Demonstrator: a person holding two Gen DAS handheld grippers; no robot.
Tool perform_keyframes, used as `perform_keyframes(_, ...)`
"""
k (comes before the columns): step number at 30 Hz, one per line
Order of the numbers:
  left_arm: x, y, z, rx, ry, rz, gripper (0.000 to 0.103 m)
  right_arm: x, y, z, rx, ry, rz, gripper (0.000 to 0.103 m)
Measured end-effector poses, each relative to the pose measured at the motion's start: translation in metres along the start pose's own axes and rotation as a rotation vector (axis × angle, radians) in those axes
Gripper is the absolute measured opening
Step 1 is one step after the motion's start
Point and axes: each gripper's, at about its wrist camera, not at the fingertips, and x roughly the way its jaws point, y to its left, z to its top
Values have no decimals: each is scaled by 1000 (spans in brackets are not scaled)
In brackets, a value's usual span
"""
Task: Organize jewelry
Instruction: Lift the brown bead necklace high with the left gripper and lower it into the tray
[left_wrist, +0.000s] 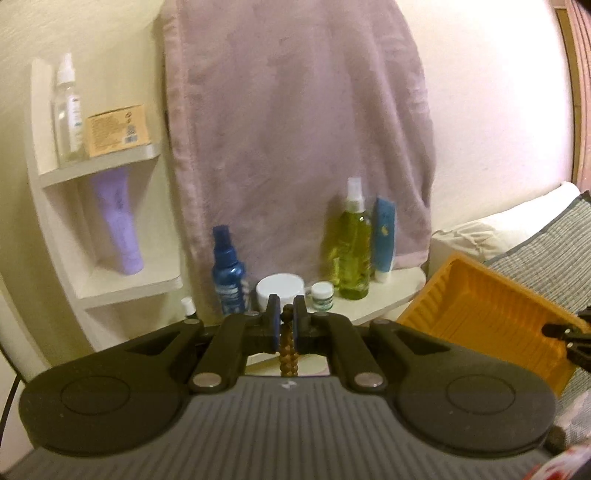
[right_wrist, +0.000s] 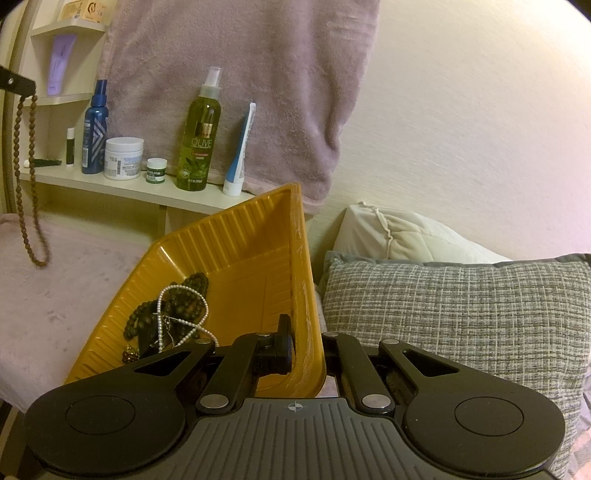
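Observation:
My left gripper (left_wrist: 286, 319) is shut on a brown bead necklace (left_wrist: 288, 350), whose strand hangs down between the pads. In the right wrist view the same necklace (right_wrist: 26, 177) dangles in a long loop from the left gripper's finger (right_wrist: 16, 85) at the far left, above the pink cover. My right gripper (right_wrist: 301, 343) is shut on the right wall of an orange plastic tray (right_wrist: 236, 258), holding it tilted. Inside the tray lie dark bead strands (right_wrist: 177, 306) and a white pearl strand (right_wrist: 173, 321). The tray (left_wrist: 480, 314) also shows at the right of the left wrist view.
A shelf (right_wrist: 110, 184) holds a blue bottle (right_wrist: 95, 129), a white jar (right_wrist: 123, 158), a small green jar (right_wrist: 156, 170), an olive spray bottle (right_wrist: 199, 136) and a tube (right_wrist: 238, 158). A pink towel (left_wrist: 295, 129) hangs on the wall. Grey checked pillow (right_wrist: 461, 314) lies right of the tray.

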Motion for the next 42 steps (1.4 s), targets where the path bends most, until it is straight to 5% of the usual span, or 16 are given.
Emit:
perform_keyframes(24,34,-104,67,54,-76,-303,5,1,0,1,15,-1,5,5)
perform_keyframes(33,67,-141,50,24,15,-422,5,3,-4,-1,28,5,9,5)
perform_keyframes(42,98,-168,22,41,121,-464,5,5,-7,-1,42,14,10,4)
